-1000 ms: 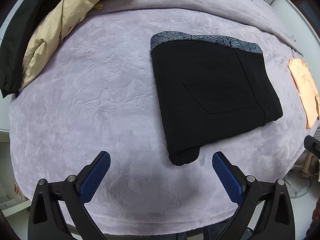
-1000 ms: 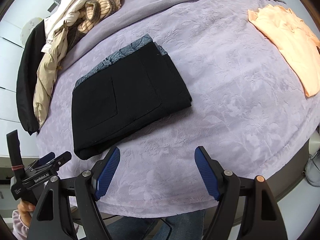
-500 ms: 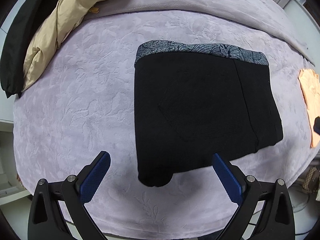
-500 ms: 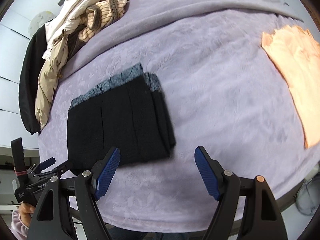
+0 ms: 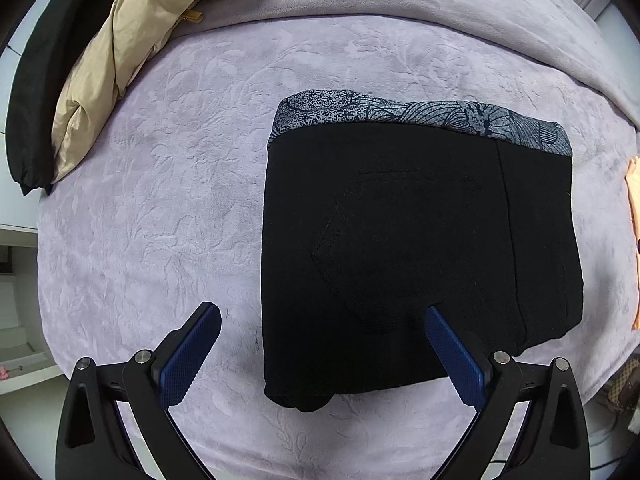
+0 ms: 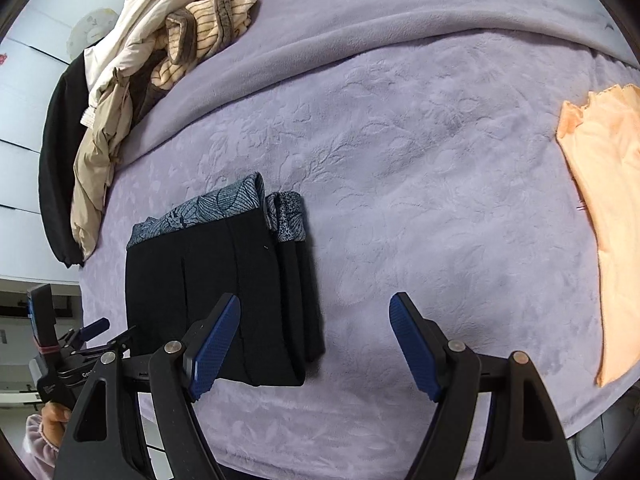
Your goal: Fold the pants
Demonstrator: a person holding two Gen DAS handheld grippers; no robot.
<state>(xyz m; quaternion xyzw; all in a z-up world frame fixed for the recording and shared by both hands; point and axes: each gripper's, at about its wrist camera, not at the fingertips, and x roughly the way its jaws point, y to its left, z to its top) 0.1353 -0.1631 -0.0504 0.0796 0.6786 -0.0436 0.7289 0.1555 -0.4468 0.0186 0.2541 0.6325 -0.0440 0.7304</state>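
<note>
Covering: a lilac plush blanket point(image 5: 168, 208) with an embossed leaf pattern lay over the whole work surface; a plain fold of it ran across the far side.
Room: white cabinet fronts showed past the blanket's left edge in the right wrist view; a patterned bag point(image 5: 624, 388) sat low at the right edge of the left wrist view.
Pants: black pants point(image 5: 416, 248), folded into a flat block with a grey patterned waistband at the far edge, lay on the blanket near its front edge.
Left gripper: left gripper point(image 5: 320, 356) hung over the near left corner of the pants, jaws spread wide, nothing between the pads.
Right gripper: right gripper point(image 6: 316, 344) hung over the right edge of the pants, jaws spread wide, empty.
Other clothes: beige jacket point(image 5: 116, 72) and black coat point(image 5: 36, 112) at far left; striped sweater point(image 6: 204, 40) behind them; orange garment point(image 6: 604, 208) well apart at right.
Hand: a hand point(image 6: 54, 416) in a pale cuff gripped the left gripper's handle.
Writing: white lettering on the left gripper's body, too small to read.
</note>
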